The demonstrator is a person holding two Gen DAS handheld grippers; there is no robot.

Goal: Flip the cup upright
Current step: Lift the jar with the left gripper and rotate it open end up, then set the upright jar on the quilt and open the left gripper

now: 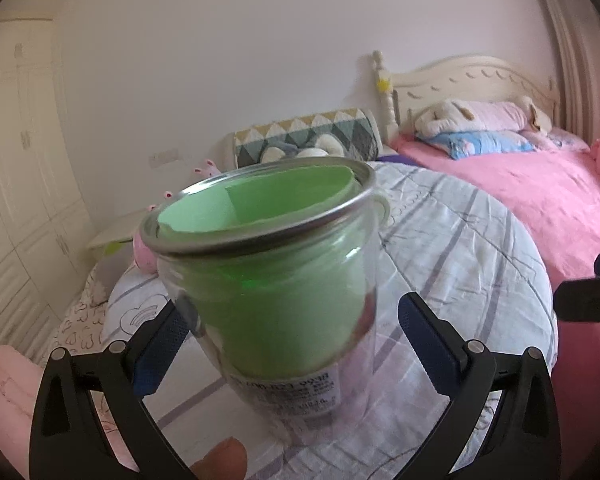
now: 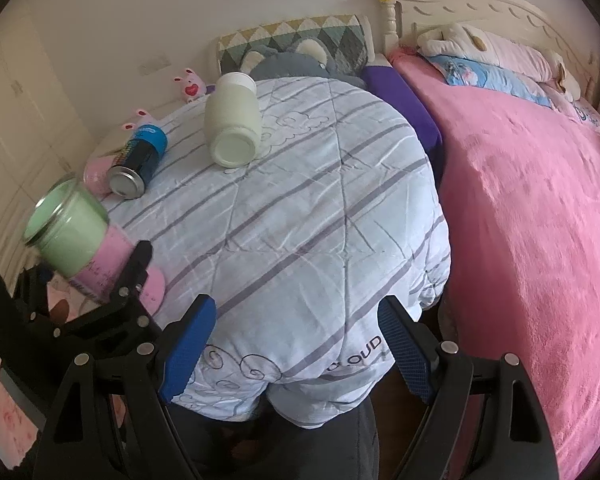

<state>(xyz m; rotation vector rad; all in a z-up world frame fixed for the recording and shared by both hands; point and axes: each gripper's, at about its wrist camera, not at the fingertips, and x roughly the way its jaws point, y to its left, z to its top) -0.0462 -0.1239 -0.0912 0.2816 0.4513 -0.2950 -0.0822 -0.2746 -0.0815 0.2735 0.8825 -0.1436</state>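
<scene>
the cup [image 1: 276,280], a clear glass one with a metal rim and a green lining, is held in the air above the quilt's left edge, its mouth pointing up and tilted away toward the wall, long axis leaning a little off vertical. inside it only the green lining shows; a white label sits near its base. the left gripper [image 1: 296,344] has it: one blue finger [image 1: 160,348] presses its left side, while the other seems to stand slightly off the glass, so the jaws are fairly wide and clamped low on the body.

in the right wrist view the cup [image 2: 66,228] shows tilted up-left, off the quilt [image 2: 300,208]. the right gripper [image 2: 296,344] hangs over the quilt's near edge, jaws wide apart and holding nothing.

near the far left corner a blue can [image 2: 138,164] lies on its side, silver end toward the camera. a white jar [image 2: 232,120] lies toppled near the far edge, base toward the camera.
</scene>
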